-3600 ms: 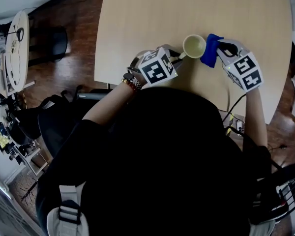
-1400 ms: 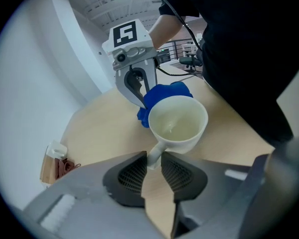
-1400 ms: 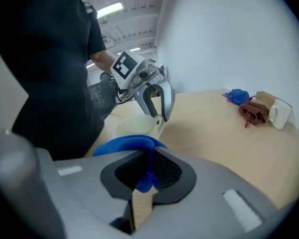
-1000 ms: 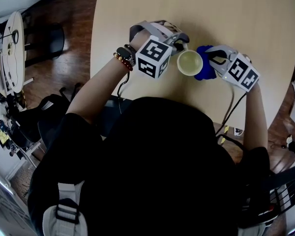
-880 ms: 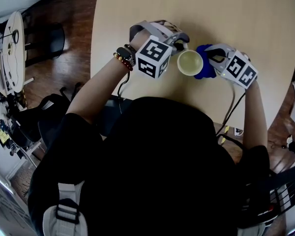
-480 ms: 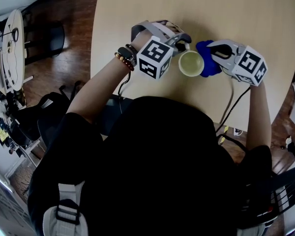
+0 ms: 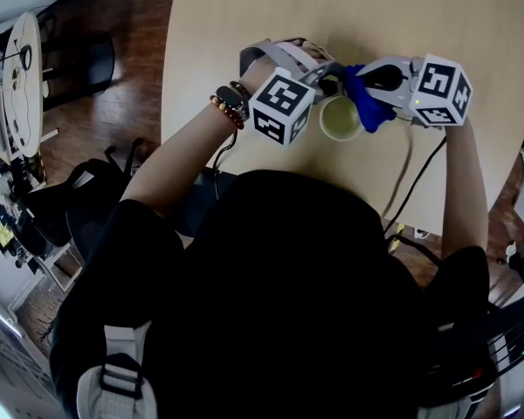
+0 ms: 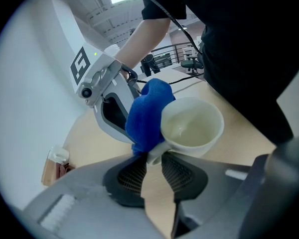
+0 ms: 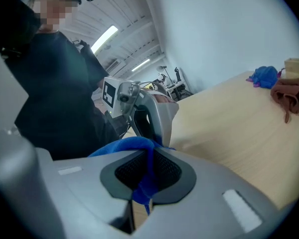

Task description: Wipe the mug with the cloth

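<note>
A cream mug [image 7: 339,119] sits just above the pale wooden table [image 7: 244,24], mouth up. Its handle lies between the pads of my left gripper [image 7: 326,81], which press on it while the jaws are opening slightly. In the left gripper view the mug [image 8: 192,128] hangs beyond the left gripper [image 8: 153,158]. A blue cloth [image 7: 369,107] is bunched against the mug's far right side. My right gripper [image 7: 364,90] is shut on it. In the right gripper view the cloth [image 9: 124,146] is pinched in the right gripper [image 9: 148,171].
A small blue bundle [image 9: 264,76] and a brown rag [image 9: 289,93] lie farther along the table. A cable [image 7: 402,182] runs from the right gripper over the near table edge. Chairs [image 7: 87,68] stand on the dark wood floor to the left.
The right gripper has swung up and leftward, carrying the cloth from the mug's right side round to its far rim. The left gripper and mug shifted only slightly.
</note>
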Available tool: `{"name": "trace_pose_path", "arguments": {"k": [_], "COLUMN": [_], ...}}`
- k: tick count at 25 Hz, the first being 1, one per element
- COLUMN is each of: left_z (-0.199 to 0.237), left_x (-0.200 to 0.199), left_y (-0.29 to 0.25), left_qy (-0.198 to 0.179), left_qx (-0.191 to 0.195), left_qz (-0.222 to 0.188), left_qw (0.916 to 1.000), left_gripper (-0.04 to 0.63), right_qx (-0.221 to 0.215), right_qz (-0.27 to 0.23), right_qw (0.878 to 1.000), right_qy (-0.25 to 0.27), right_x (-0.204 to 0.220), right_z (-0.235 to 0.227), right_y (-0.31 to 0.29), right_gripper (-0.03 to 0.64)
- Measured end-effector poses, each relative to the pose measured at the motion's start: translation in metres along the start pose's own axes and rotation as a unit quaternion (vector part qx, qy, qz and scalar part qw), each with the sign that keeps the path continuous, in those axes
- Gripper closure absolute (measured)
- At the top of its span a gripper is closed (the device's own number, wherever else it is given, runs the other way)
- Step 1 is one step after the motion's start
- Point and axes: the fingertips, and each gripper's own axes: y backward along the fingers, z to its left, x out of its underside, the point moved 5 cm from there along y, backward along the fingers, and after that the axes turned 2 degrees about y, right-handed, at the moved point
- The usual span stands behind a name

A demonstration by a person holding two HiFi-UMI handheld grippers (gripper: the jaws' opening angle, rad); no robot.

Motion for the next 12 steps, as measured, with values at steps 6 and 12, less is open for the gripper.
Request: {"name": "trace_pose_path", "arguments": {"k": [6, 12], "left_z": [-0.003, -0.003], "left_x": [0.002, 0.002], "left_y": [-0.006, -0.001], "left_qy": [0.016, 0.034], "left_qx": [0.001, -0.009], "left_qz": [-0.003, -0.010], "left_qw": [0.9999, 0.9993], "left_gripper": [0.514, 0.515], "right_qx": [0.005, 0.101], "right_qz": [0.073, 0.148], "right_qw": [0.997, 0.983], "right_qy": [0.005, 0.041], "right_x": [0.028, 0.043], "right_z": [-0.008, -0.003], "right_y": [-0.027, -0.037], "right_gripper": [0.584, 0.583]}}
